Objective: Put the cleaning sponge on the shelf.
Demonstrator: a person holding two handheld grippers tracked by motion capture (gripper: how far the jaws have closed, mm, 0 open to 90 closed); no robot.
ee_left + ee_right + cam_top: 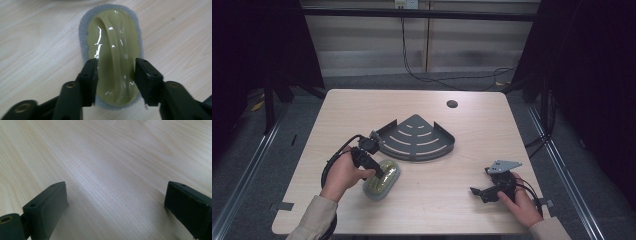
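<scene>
1. The corner shelf (417, 138) lies on the table (472, 130) near its middle.
2. The scrubber (382, 180) lies on the table just in front of the shelf, toward the left.
3. The left gripper (116, 75) straddles the scrubber's near end.
4. The right gripper (477, 191) sits well apart, at the front right.

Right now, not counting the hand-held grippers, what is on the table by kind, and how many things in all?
Dark slotted corner rack: 1
Olive-green scrubbing pad with a grey sponge base, between the left hand-held gripper's jaws: 1
Total: 2
</scene>
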